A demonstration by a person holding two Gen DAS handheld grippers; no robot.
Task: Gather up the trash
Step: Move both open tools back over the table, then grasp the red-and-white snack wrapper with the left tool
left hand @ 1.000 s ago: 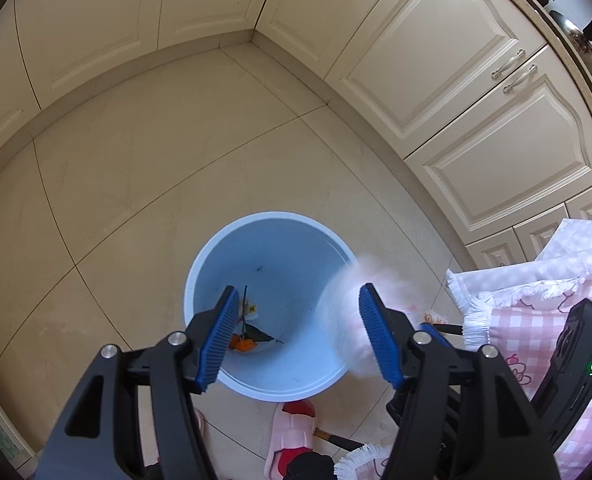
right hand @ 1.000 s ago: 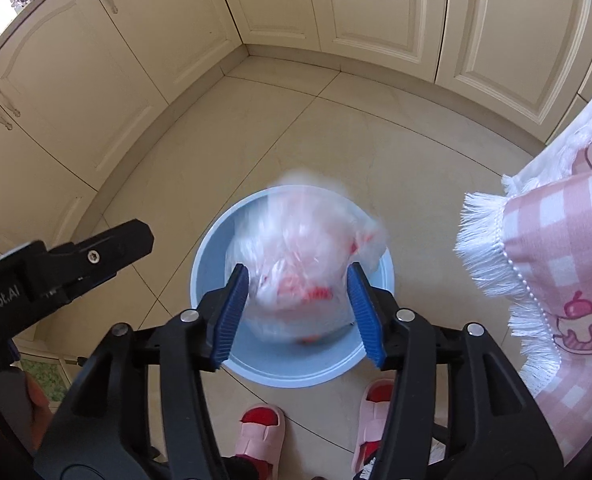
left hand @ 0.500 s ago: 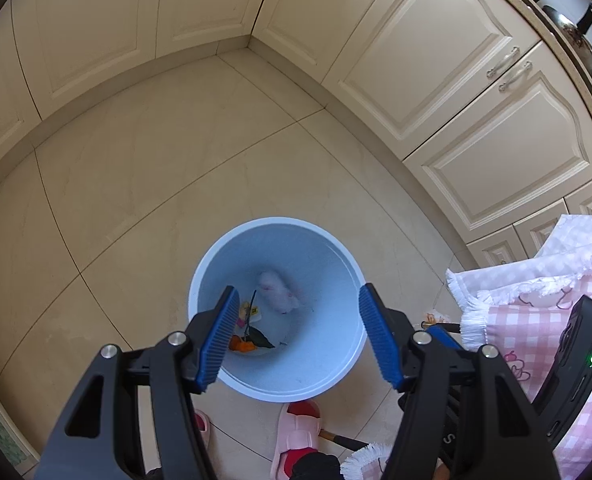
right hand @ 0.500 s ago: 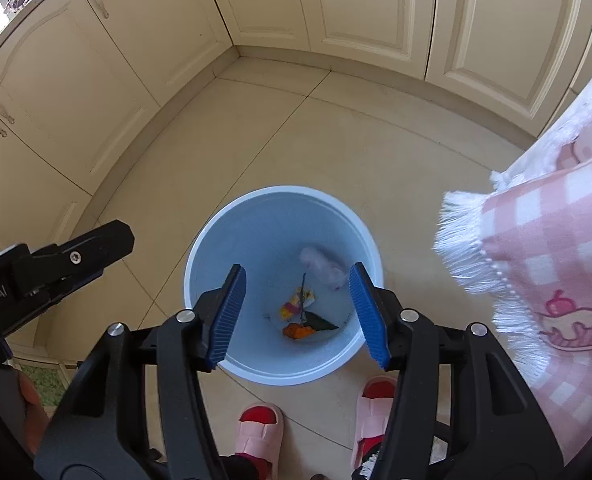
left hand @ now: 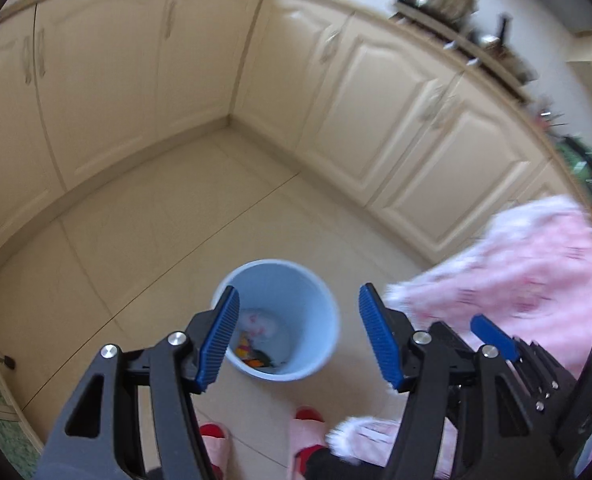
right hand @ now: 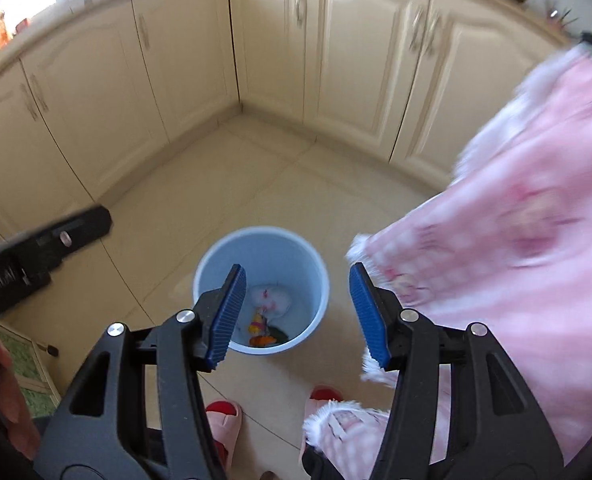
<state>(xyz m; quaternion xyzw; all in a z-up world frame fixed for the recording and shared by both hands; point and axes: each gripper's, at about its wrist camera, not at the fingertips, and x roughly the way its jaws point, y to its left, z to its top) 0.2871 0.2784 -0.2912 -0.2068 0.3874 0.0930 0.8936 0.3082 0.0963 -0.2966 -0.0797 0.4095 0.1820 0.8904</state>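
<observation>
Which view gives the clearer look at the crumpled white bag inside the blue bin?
The right wrist view. There the white bag lies in the open gap between the fingers, with the bin seen more from above. In the left wrist view the bag sits right beside the left finger pad, smaller and blurrier.

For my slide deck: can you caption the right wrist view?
Open right gripper above a blue bin holding a white bag and scraps.
</observation>
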